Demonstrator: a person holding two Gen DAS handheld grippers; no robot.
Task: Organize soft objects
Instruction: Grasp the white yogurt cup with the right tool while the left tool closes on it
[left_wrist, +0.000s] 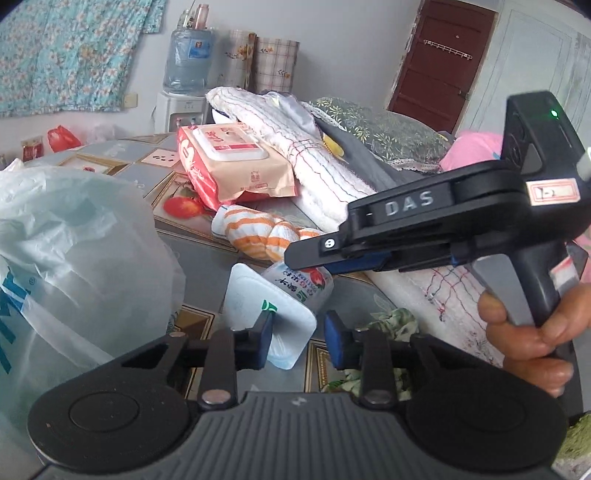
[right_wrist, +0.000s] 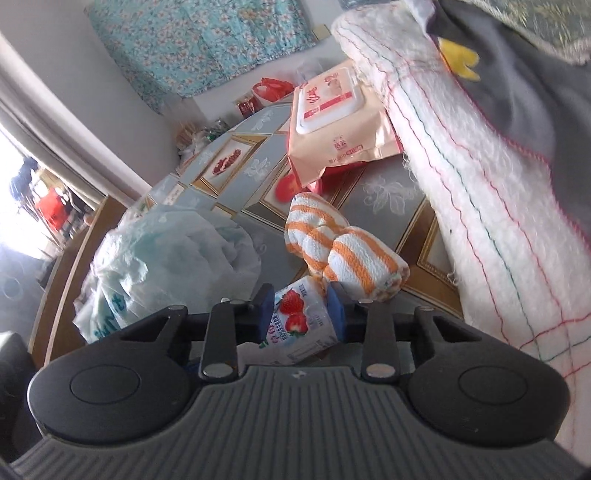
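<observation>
Right claw (right_wrist: 301, 314) pinches the strawberry pack (right_wrist: 295, 325) between its pads.

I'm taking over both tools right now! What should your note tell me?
Right tool: its pads sit against both sides of the strawberry-print pack; it looks gripped.
Left tool: narrowed around a corner of the white flat pack; I cannot tell if it pinches.
Nearby: the orange-striped towel lies on the table just beyond the strawberry-print pack. The wipes pack leans on the white blanket. The plastic bag sits on the other side.
Done: nothing looks sorted yet.
Left: probably move both packs, then tidy the towel and blanket.
</observation>
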